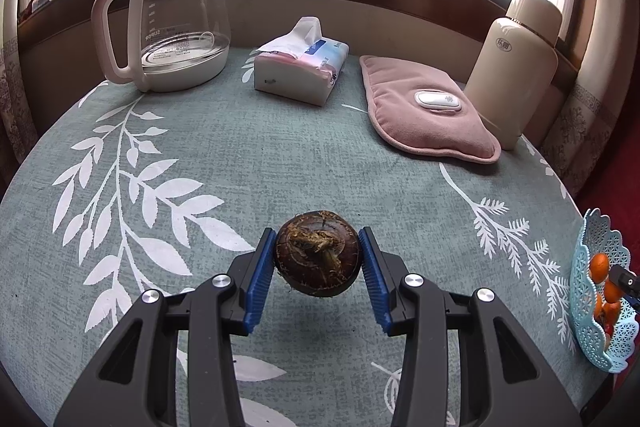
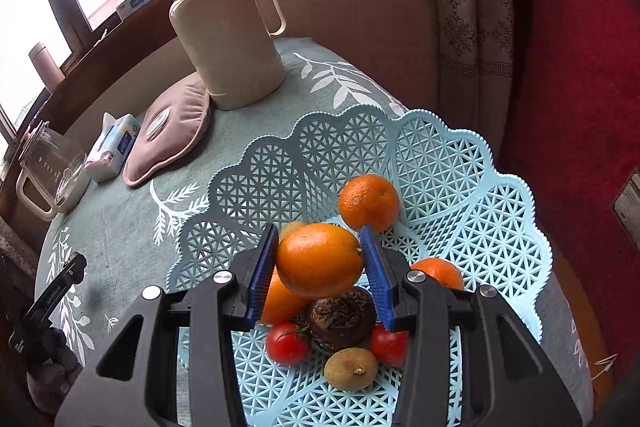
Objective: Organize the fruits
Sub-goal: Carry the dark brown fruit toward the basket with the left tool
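Gripping a dark brown, rough-skinned fruit (image 1: 317, 259) between its blue pads (image 1: 256, 277), the left tool (image 1: 318, 267) holds it clear above the worktop (image 1: 240, 155), whose cloth is grey-green with white leaf prints. The pads press on both sides of the fruit, its dry stem end facing the camera.

The right tool (image 2: 320, 267) is clamped on an orange (image 2: 319, 259), held over the light-blue lattice basket (image 2: 460, 187). In the basket lie another orange (image 2: 369, 202) near the far wall, one partly hidden behind the right finger (image 2: 438, 273), an orange piece below the held one (image 2: 280, 301), a second dark brown fruit (image 2: 342, 317), two tomatoes (image 2: 287, 343) (image 2: 388, 345) either side of it, and a kiwi (image 2: 351, 369) nearest the camera.

From the left wrist view the basket (image 1: 600, 307) stands at the worktop's right edge, well apart from the left tool.

At the back of the worktop stand a glass kettle (image 1: 176, 23), a tissue pack (image 1: 300, 63), a pink pad (image 1: 424, 107) and a cream flask (image 1: 516, 67), the pad lying just beside the flask.
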